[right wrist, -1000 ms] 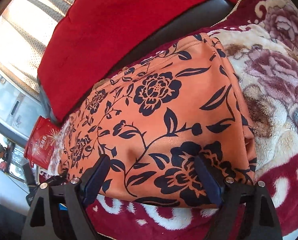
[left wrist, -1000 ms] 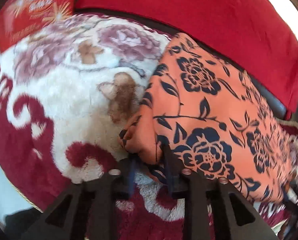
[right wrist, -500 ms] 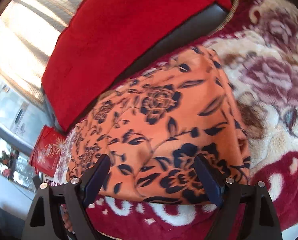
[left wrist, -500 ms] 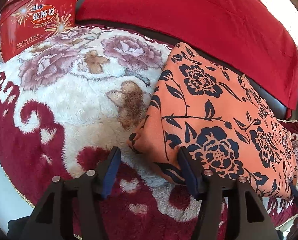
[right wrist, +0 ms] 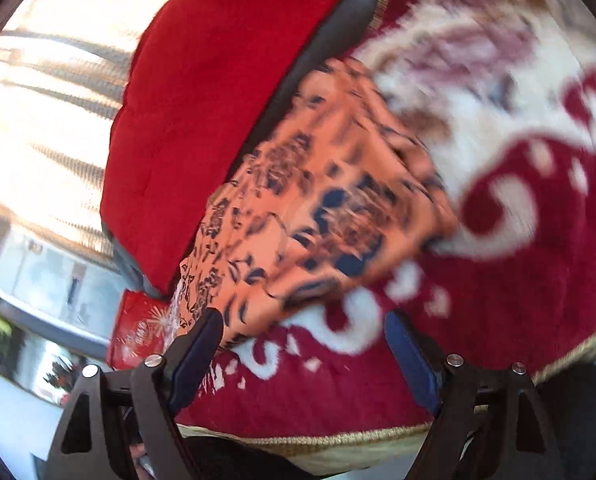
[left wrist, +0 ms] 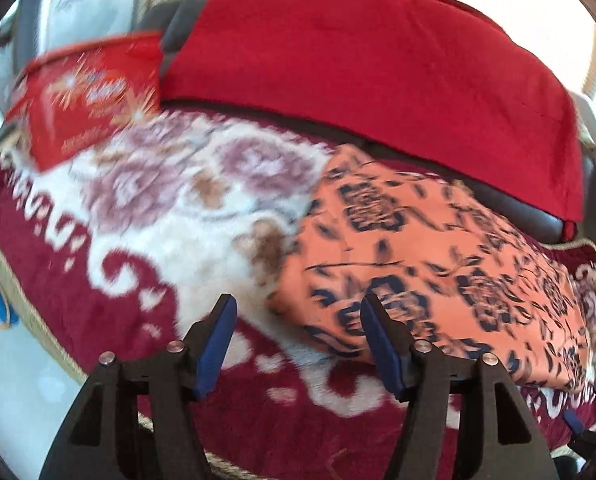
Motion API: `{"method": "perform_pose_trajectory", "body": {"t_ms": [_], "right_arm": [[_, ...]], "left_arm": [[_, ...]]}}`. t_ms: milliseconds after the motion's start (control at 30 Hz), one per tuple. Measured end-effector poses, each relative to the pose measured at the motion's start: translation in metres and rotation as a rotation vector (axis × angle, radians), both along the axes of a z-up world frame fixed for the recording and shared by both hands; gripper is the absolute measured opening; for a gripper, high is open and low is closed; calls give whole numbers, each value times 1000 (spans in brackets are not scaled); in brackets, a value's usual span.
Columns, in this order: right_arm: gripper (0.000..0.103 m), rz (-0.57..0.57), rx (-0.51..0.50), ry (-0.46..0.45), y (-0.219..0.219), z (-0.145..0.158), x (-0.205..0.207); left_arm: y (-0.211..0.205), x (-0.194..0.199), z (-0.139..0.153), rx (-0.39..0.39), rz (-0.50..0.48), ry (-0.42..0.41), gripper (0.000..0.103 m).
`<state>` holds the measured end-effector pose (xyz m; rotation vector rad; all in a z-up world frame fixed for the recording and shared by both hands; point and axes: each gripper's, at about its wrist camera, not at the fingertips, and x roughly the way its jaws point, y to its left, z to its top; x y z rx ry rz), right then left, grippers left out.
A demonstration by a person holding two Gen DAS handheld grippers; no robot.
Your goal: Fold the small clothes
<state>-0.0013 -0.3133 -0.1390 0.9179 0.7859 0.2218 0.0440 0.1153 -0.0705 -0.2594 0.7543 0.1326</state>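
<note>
Orange garment (left wrist: 425, 264) with a dark navy flower print lies folded into a flat, roughly rectangular bundle on a plush blanket (left wrist: 146, 216) patterned in maroon, cream and mauve roses. Behind the bundle, a bright red cushion (left wrist: 377, 64) leans against a dark backrest, and a red gift box (left wrist: 86, 100) with gold starbursts stands at the blanket's far left corner. Both views are blurred by motion.

From the left wrist view, the left gripper (left wrist: 298, 316) hangs just above the blanket at the garment's near left corner. Its jaws are spreading apart; the blue-padded right finger overlaps the fabric's edge in the picture, but neither pad presses on the cloth, and the corner lies loose between them.

From the right wrist view, tilted by the roll of the hand, the right gripper (right wrist: 303, 334) stands wide, with nothing gripped. Its left pad sits just beside the near edge of the garment (right wrist: 321, 200), and mostly bare blanket (right wrist: 529, 272) shows between the fingers. A gold braided trim runs along the blanket's near edge.
</note>
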Motion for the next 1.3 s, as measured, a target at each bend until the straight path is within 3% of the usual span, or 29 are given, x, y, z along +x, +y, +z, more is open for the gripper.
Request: {"method": "perform_pose_trajectory", "body": {"t_ms": [300, 433, 567, 600, 633, 700, 767, 867, 933, 1067, 1100, 1133, 1167, 1300], "right_arm": [[86, -148, 155, 0, -34, -9, 33], [86, -192, 133, -14, -42, -4, 46], [84, -186, 101, -6, -45, -1, 64], [75, -178, 85, -5, -46, 1, 66], [51, -167, 62, -7, -46, 3, 68], [33, -154, 40, 17, -47, 0, 73], [33, -151, 48, 33, -47, -5, 77], [36, -160, 39, 24, -44, -6, 76], [57, -162, 54, 14, -42, -5, 76], [61, -133, -11, 12, -32, 4, 87], [48, -120, -42, 17, -29, 6, 91], [20, -98, -67, 34, -25, 8, 97], [20, -89, -90, 50, -22, 10, 101], [19, -67, -306, -8, 8, 61, 107]], "left_arm": [[-79, 43, 11, 34, -134, -12, 67], [-110, 63, 4, 80, -187, 4, 67], [-127, 83, -13, 125, -222, 78, 67], [-126, 82, -13, 123, -222, 73, 67], [-124, 79, -9, 118, -217, 56, 66], [-119, 74, -1, 101, -198, 9, 67], [-120, 76, -3, 99, -198, 9, 67], [-130, 88, -25, 163, -246, 92, 67], [-131, 85, -20, 178, -245, 66, 67], [-125, 69, 1, 125, -233, -39, 67], [-128, 67, -1, 154, -236, -40, 67], [-132, 72, -11, 174, -259, 4, 67], [-135, 82, -26, 175, -298, 83, 68], [-119, 87, -18, 75, -319, 64, 68]]}}
